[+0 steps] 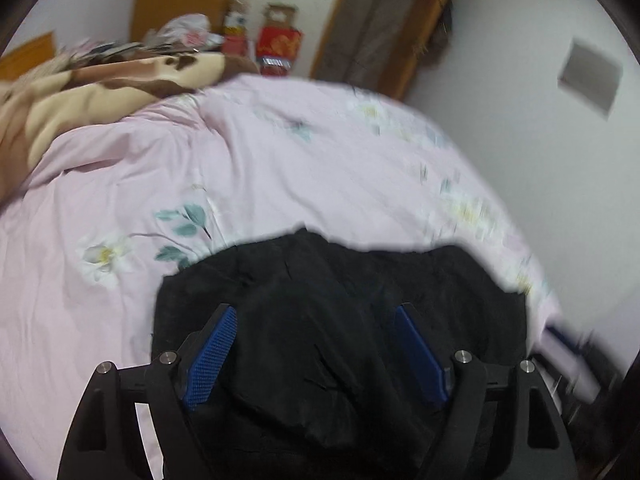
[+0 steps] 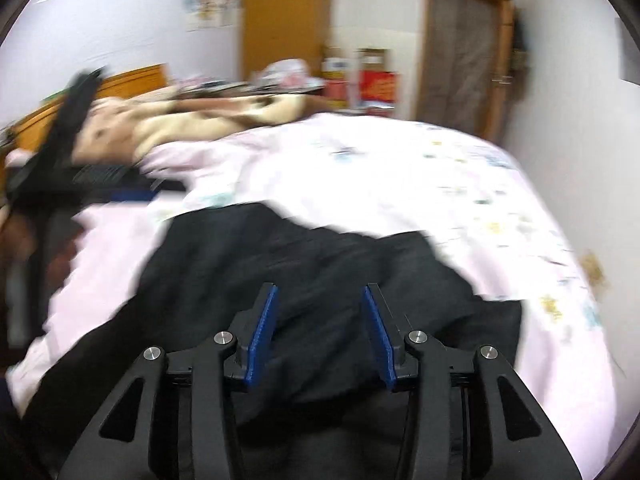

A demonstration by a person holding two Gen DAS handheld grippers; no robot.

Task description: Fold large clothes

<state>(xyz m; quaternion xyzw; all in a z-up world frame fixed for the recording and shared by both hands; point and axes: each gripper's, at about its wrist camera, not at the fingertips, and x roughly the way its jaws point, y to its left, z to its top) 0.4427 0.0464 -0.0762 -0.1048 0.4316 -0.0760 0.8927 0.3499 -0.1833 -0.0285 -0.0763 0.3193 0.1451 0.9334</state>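
A large black garment (image 1: pixel 320 320) lies crumpled on the pink flowered bedsheet (image 1: pixel 260 160), near the bed's front edge. It also shows in the right wrist view (image 2: pixel 280 264), spread wide across the sheet (image 2: pixel 380 168). My left gripper (image 1: pixel 316 312) is open, its blue pads just above the black cloth, holding nothing. My right gripper (image 2: pixel 320 292) is open over the garment's middle, empty too. The left gripper's dark body (image 2: pixel 60 140) shows blurred at the far left of the right wrist view.
A brown and cream blanket (image 1: pixel 100 88) is heaped at the bed's far left. Red boxes (image 1: pixel 278 44) and clutter stand behind the bed. A wooden door (image 1: pixel 380 28) and white wall (image 1: pixel 520 140) lie to the right. The bed's right edge drops off near the wall.
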